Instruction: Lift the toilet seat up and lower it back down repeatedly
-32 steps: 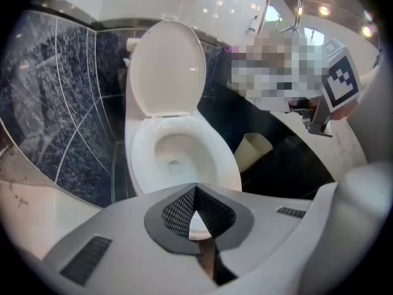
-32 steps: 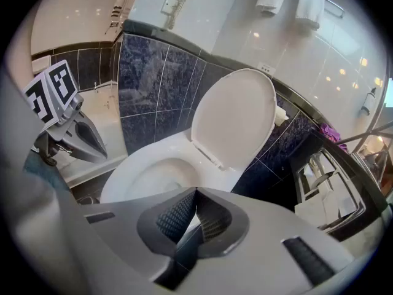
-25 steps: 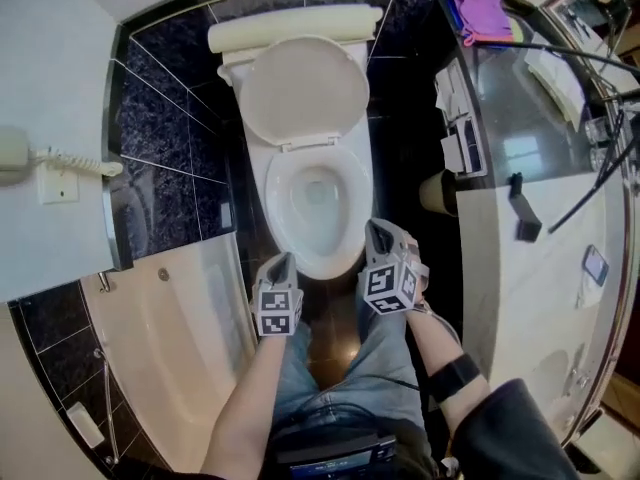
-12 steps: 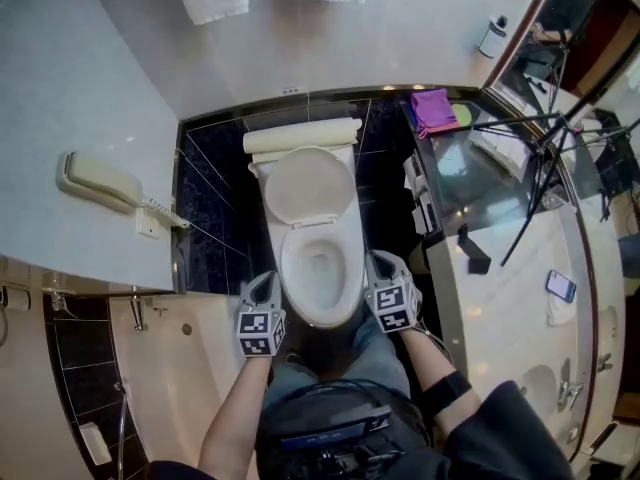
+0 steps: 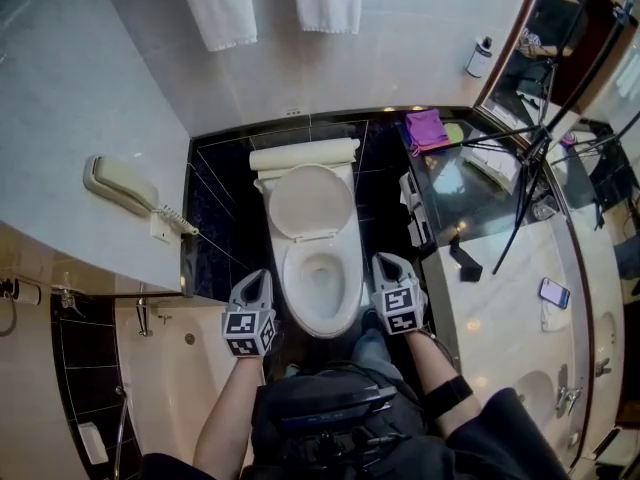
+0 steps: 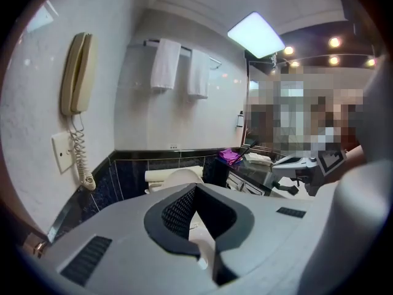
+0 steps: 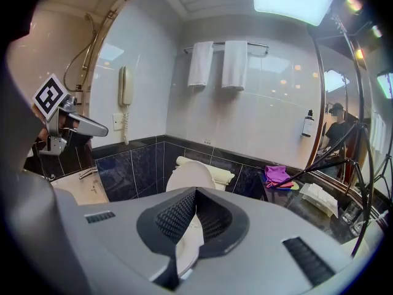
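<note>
The person stands right at the front of the toilet with both forearms reaching forward and down, one gripper on each side of the bowl and neither touching it. The left gripper [image 5: 257, 280] hangs by the bowl's left front edge on a bare forearm [image 5: 232, 413], its marker cube facing up towards the head camera. The right gripper [image 5: 390, 265] hangs by the bowl's right front edge, level with the left one, on a forearm with a dark wristband [image 5: 447, 396] and a dark sleeve [image 5: 505, 433] behind it. Both grippers point ahead towards the back wall and tilt somewhat downward. In the left gripper view the black ribbed pads [image 6: 177, 212] meet at their tips, and nothing is caught in the hollow between them. In the right gripper view the pads [image 7: 174, 217] are likewise brought together on nothing, and the pale bowl shows through the slit. The toilet seat [image 5: 322, 326] appears to lie flat on the bowl between the two grippers, well below them, while the lid [image 5: 311, 203] stands raised against the cistern [image 5: 303, 155]. A wall telephone [image 5: 118, 186] hangs to the left, two white towels [image 5: 222, 3] hang on the back wall, a purple cloth [image 5: 427, 128] lies on the counter [image 5: 500, 258] to the right, and a bathtub [image 5: 190, 378] sits at lower left
</note>
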`<state>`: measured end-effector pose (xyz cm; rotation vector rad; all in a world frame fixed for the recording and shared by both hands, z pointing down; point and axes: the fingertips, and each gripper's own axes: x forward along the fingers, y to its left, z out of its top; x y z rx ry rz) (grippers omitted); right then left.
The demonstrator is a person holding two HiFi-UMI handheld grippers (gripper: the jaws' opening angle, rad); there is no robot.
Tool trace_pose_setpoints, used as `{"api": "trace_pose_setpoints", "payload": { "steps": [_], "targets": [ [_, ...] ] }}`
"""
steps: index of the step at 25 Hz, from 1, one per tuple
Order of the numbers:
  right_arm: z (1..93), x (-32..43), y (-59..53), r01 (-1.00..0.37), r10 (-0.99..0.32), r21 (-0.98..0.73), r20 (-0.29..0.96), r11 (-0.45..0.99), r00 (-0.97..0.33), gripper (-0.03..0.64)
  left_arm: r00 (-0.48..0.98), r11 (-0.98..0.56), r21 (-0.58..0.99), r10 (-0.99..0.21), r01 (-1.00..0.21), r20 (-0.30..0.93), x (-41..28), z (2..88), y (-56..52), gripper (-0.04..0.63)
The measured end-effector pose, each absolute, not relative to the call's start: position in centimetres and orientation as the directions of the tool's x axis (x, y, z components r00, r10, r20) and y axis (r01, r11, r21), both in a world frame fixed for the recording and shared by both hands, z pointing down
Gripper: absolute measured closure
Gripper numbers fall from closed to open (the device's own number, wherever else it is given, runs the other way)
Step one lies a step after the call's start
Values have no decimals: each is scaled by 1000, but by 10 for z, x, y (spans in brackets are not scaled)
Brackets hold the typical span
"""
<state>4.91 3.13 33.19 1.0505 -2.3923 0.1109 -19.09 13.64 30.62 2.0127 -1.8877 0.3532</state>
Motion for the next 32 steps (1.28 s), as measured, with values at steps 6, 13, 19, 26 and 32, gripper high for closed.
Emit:
{"api": "trace_pose_setpoints", "payload": {
  "steps": [6,13,19,26,32],
  "targets": [
    [335,51,39,-705,-658,125,499,698,-564,598,72,-41,83,-902,-996,426,-192,309,146,595],
    [340,55,40,-701,-653,129,511,701,-559,598,76,-55,61,-908,-997,413,-185,307,142,595],
    [345,57,33,-710,-656,127,521,693,-547,598,80,-62,57,-909,-996,410,-183,308,136,595],
    [373,53,20,-719,-609,42,567,694,-555,473,99,-87,48,-896,-995,432,-182,322,124,595],
    [424,58,17,-744,-555,-48,635,666,-538,401,121,-122,25,-883,-992,453,-173,347,109,595]
  ]
}}
